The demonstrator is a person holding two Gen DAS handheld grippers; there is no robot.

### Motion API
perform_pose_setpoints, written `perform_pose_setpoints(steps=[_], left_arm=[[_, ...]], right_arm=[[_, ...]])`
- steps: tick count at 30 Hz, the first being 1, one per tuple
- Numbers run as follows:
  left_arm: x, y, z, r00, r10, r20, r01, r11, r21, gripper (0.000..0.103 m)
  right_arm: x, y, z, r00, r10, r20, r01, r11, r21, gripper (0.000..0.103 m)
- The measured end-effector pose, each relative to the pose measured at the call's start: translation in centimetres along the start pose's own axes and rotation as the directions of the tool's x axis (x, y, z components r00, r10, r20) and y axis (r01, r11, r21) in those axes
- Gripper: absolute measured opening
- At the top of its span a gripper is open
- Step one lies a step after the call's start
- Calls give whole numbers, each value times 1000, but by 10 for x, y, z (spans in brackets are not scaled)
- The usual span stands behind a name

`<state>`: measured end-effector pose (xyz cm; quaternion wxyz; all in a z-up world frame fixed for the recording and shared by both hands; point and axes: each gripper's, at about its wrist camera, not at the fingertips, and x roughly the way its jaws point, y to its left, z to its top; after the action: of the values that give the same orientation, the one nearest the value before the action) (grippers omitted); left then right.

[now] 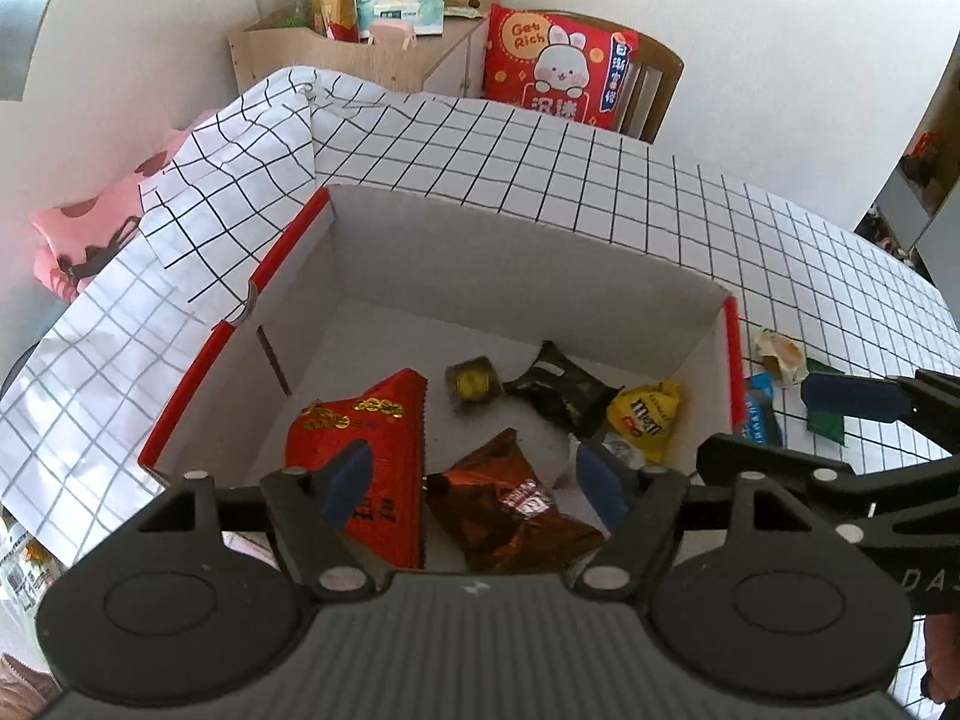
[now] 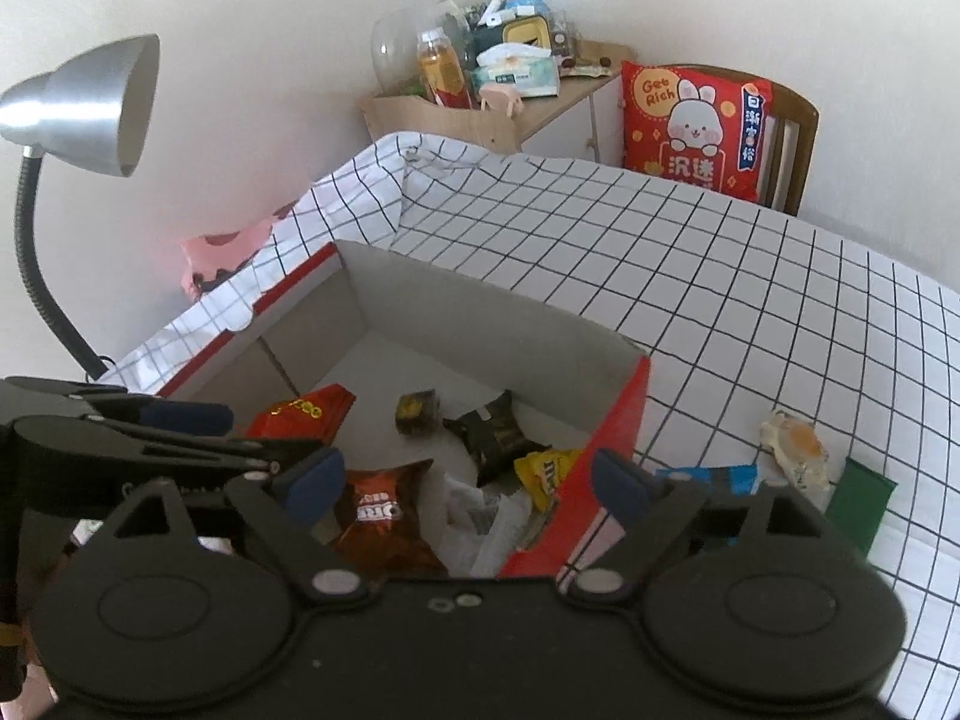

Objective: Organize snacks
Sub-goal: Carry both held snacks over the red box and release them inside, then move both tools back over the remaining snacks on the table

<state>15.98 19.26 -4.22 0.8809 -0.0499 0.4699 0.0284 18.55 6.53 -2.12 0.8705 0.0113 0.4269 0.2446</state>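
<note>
Here both the left gripper (image 1: 474, 483) and the right gripper (image 2: 465, 480) hang with jaws apart and nothing between them, above the near edge of the red-and-white cardboard box (image 1: 516, 252). Inside lie a red foil packet (image 1: 366, 438), a brown Oreo bag (image 1: 510, 510) and a yellow M&M's bag (image 1: 645, 417); its far half is bare. On the checked tablecloth (image 2: 750, 312) beside the box's right wall lie a blue wrapper (image 2: 714, 477), a clear-wrapped pastry (image 2: 798, 447) and a green packet (image 2: 858, 504).
</note>
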Motion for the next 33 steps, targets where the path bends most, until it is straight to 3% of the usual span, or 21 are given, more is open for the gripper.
perform_pose_setpoints(steps=[11, 23, 26, 33], left_arm=[[-28, -33, -9, 999, -9, 49, 8, 1000, 9, 82], [-36, -100, -26, 992, -96, 83, 94, 995, 24, 89], [-33, -119, -30, 989, -129, 76, 127, 992, 29, 101], [-21, -161, -35, 987, -147, 60, 144, 988, 51, 101]], right_arm=[[-41, -31, -16, 999, -10, 38, 8, 999, 49, 102], [-98, -85, -49, 997, -29, 76, 19, 992, 123, 103], [-110, -101, -60, 995, -55, 88, 44, 991, 124, 103], [-129, -144, -83, 989, -124, 81, 109, 980, 168, 103]])
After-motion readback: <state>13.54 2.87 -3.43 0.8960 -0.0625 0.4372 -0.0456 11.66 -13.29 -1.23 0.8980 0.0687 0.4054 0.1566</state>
